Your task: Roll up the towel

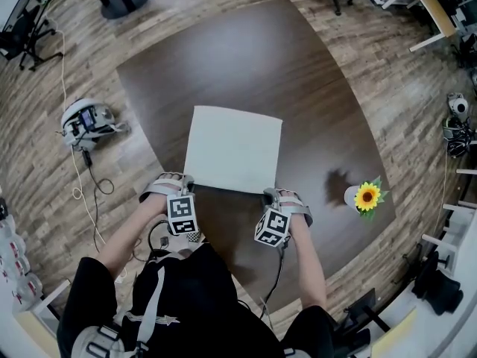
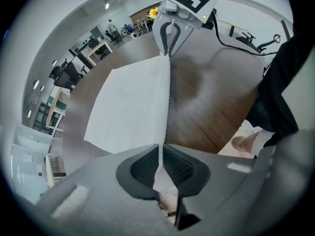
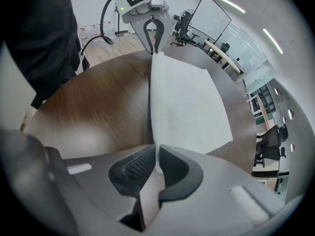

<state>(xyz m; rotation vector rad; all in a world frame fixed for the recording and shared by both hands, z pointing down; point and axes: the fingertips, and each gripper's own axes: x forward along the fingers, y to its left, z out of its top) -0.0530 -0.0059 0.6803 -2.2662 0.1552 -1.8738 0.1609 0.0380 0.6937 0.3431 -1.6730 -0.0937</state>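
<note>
Looking steeply down, I see the dark brown wooden table (image 1: pixel 246 58) filling the middle of the head view, and on it the white square towel (image 1: pixel 234 148) lies flat with its near edge towards me. Both bare forearms reach forward from my black-clad body, roughly parallel, one to each near corner of the towel. My left hand (image 1: pixel 162 191) wraps the left gripper (image 1: pixel 186 186), which points steeply down at the near left corner. My right hand (image 1: pixel 297 206) does the same with the right gripper (image 1: pixel 270 195) at the near right corner. In the left gripper view the two ribbed pads (image 2: pixel 142 166) are drawn together on the towel's edge, the thin white cloth pinched between them, and that edge runs straight across to the other gripper as a thin ridge. In the right gripper view the pads (image 3: pixel 135 168) are likewise clamped on the cloth. A small sunflower in a white pot (image 1: pixel 364 197) stands on the table to my right, well apart from the towel.
</note>
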